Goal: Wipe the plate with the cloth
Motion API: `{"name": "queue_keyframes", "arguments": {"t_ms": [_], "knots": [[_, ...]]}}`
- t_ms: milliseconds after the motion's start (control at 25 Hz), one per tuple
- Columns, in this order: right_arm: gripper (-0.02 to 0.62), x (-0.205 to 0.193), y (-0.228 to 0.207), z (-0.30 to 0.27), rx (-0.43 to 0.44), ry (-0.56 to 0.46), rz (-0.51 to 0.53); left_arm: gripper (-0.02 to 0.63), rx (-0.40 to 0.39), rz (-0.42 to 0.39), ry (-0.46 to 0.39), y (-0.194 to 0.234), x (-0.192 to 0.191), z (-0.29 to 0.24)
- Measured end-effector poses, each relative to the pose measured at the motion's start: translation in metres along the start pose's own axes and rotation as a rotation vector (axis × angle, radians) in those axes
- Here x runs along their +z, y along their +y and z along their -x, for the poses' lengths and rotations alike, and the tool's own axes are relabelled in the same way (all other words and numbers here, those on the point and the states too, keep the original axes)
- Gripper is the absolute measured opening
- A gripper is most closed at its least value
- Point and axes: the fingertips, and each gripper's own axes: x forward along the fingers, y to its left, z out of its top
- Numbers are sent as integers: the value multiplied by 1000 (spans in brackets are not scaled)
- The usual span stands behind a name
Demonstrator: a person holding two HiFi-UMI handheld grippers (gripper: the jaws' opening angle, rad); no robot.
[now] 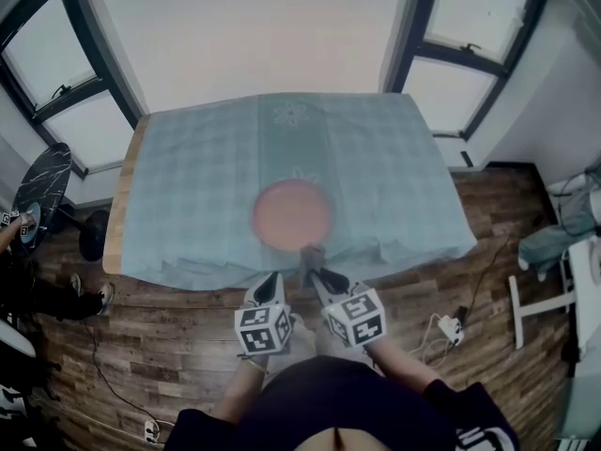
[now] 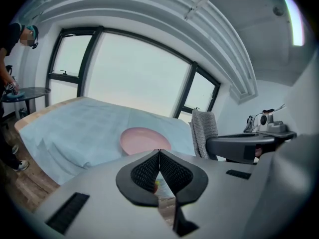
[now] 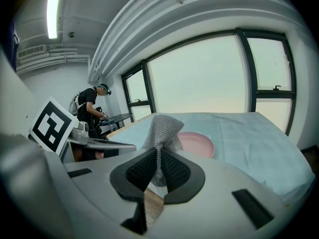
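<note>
Right gripper [image 3: 159, 154] jaws pinch the cloth [image 3: 162, 128] — left gripper [image 2: 159, 153] jaws clenched, empty.

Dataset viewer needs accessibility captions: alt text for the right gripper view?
The right gripper is shut on a grey knit cloth that sticks up above its jaws. Beyond, a pink plate lies on a pale blue tablecloth before large windows; a person stands at the picture's far left.

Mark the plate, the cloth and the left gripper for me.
plate [image 1: 292, 214]: head view, middle of its pink face.
cloth [image 3: 162, 129]: right gripper view, grey bunch standing above the jaws.
left gripper [image 2: 159, 152]: left gripper view, where its shut tips meet.
</note>
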Motion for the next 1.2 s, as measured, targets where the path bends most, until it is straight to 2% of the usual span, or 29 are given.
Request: {"name": "queue_keyframes", "arguments": {"t_ms": [640,1200], "knots": [[32,49,-32,-88,-54,-11,-46,14,-26,-26,48,65,45,-73],[32,58,-64,-122,-120,0,-32,14,2,-1,77,102,47,-103]]}}
